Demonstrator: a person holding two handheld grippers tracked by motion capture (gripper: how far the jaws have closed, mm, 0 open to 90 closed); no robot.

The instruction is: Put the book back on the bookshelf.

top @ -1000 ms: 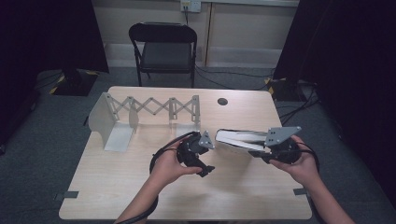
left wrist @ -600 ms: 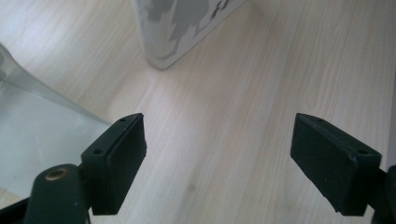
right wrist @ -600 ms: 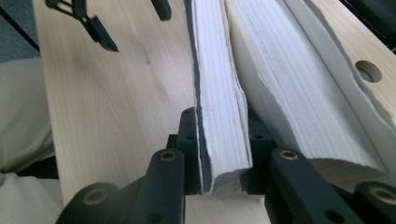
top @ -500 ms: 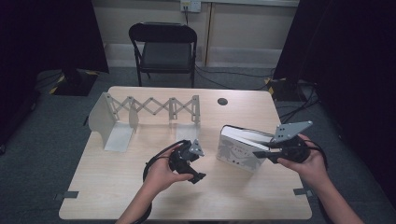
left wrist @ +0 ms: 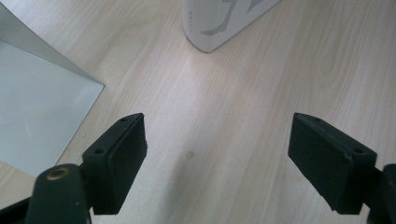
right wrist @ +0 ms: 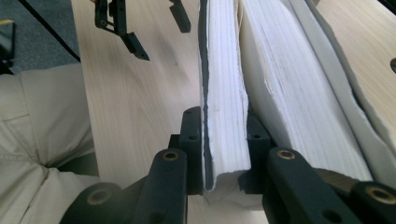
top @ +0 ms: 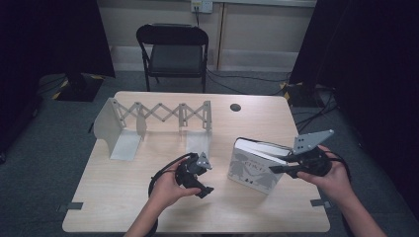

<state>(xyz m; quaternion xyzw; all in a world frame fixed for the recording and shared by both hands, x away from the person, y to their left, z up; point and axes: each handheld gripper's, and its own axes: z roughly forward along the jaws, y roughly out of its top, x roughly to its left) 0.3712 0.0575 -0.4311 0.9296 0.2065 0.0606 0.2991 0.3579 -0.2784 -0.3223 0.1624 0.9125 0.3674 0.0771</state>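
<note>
A white hardback book [top: 252,170] stands on its edge on the wooden table [top: 148,212], front cover facing me and leaning slightly. My right gripper [top: 277,168] is shut on a block of its pages and cover at the right side; in the right gripper view the jaws [right wrist: 224,135] pinch that part of the book [right wrist: 224,79] while the other pages fan off to the right. My left gripper [top: 204,178] hovers low over the table just left of the book, open with nothing between its jaws [left wrist: 217,154]. The book's lower corner [left wrist: 219,23] lies ahead of it.
A grey expandable metal book rack [top: 158,116] stands across the back left of the table, and its nearer end plate [left wrist: 37,107] lies close to the left gripper. A dark round cable hole [top: 235,107] is behind the book. A black folding chair [top: 173,49] stands beyond the table.
The book went from lying level in the air between both grippers to standing on the table. The left gripper drew back from it toward me and sank. The right hand shifted slightly right.
</note>
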